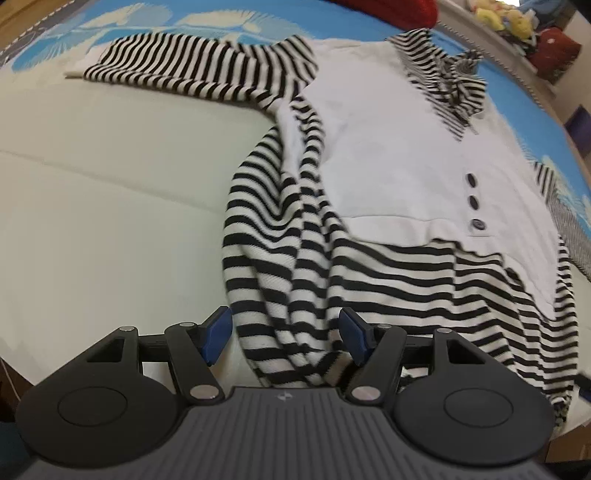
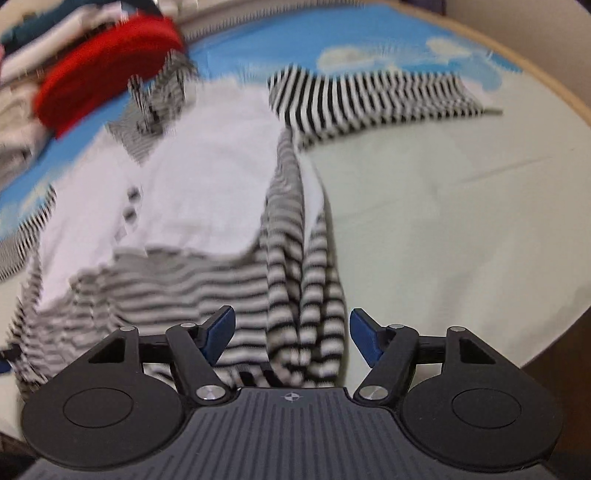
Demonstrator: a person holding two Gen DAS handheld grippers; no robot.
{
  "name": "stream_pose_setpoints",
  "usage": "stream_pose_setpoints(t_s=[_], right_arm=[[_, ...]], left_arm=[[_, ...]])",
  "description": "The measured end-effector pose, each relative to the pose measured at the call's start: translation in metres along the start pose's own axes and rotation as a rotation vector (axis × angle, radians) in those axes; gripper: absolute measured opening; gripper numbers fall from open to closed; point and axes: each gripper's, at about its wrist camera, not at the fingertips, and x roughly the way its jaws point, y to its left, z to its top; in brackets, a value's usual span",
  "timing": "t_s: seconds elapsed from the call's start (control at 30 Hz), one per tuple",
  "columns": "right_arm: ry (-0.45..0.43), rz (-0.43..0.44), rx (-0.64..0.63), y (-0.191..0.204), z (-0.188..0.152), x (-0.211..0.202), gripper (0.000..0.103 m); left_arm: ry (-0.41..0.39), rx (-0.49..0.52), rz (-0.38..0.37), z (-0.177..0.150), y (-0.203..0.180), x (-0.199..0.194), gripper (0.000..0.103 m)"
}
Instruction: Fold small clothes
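A small white garment with black-and-white striped sleeves, collar and hem point(image 1: 388, 155) lies spread on the bed, with three dark buttons point(image 1: 473, 201) down its front. One striped sleeve point(image 1: 192, 68) stretches out to the left. My left gripper point(image 1: 286, 334) is open, its blue pads on either side of the bunched striped hem folds point(image 1: 288, 295). In the blurred right wrist view the same garment point(image 2: 207, 170) lies ahead. My right gripper point(image 2: 291, 334) is open around the striped hem folds point(image 2: 303, 317). The sleeve point(image 2: 373, 96) reaches right.
The pale sheet point(image 1: 110, 192) meets a blue patterned cover point(image 1: 122, 22) at the far side. A red item point(image 2: 110, 70) and a pile of clothes point(image 2: 55, 37) sit at the far left in the right wrist view. Yellow soft toys point(image 1: 502, 18) stand beyond the bed.
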Motion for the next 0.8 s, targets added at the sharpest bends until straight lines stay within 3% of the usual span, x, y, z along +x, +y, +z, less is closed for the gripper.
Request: stream_pose_setpoints(t_s=[0.2, 0.23, 0.27, 0.3, 0.33, 0.37, 0.57, 0.63, 0.73, 0.8], right_arm=[[0.102, -0.044, -0.002, -0.001, -0.012, 0.027, 0.069], [0.104, -0.042, 0.011, -0.003, -0.013, 0.027, 0.064], [0.106, -0.039, 0.021, -0.005, -0.013, 0.028, 0.052], [0.107, -0.035, 0.025, -0.007, -0.014, 0.027, 0.044], [0.105, -0.021, 0.032, -0.009, -0.015, 0.027, 0.029], [0.099, 0.008, 0.046, -0.011, -0.015, 0.025, 0.014], [-0.046, 0.006, 0.072, -0.025, -0.009, -0.01, 0.005], [-0.072, -0.017, 0.057, -0.028, -0.01, -0.019, 0.004], [0.024, -0.01, -0.005, -0.025, -0.015, -0.008, 0.004], [0.078, -0.045, -0.051, -0.022, -0.021, 0.001, 0.007]], left_arm=[[0.051, -0.004, -0.002, -0.004, 0.0, 0.015, 0.066], [0.057, 0.006, -0.009, -0.005, -0.001, 0.017, 0.056], [0.059, 0.019, -0.02, -0.006, -0.002, 0.019, 0.038], [0.052, 0.038, -0.033, -0.008, -0.003, 0.018, 0.028], [0.039, 0.061, -0.046, -0.008, -0.006, 0.015, 0.014], [0.022, 0.082, -0.056, -0.009, -0.008, 0.01, 0.009], [-0.062, 0.123, -0.186, -0.023, -0.003, -0.034, 0.008], [-0.051, 0.149, -0.17, -0.027, -0.001, -0.037, 0.008], [0.044, 0.136, -0.122, -0.031, 0.008, -0.021, 0.01], [0.054, 0.15, -0.105, -0.025, 0.008, -0.019, 0.015]])
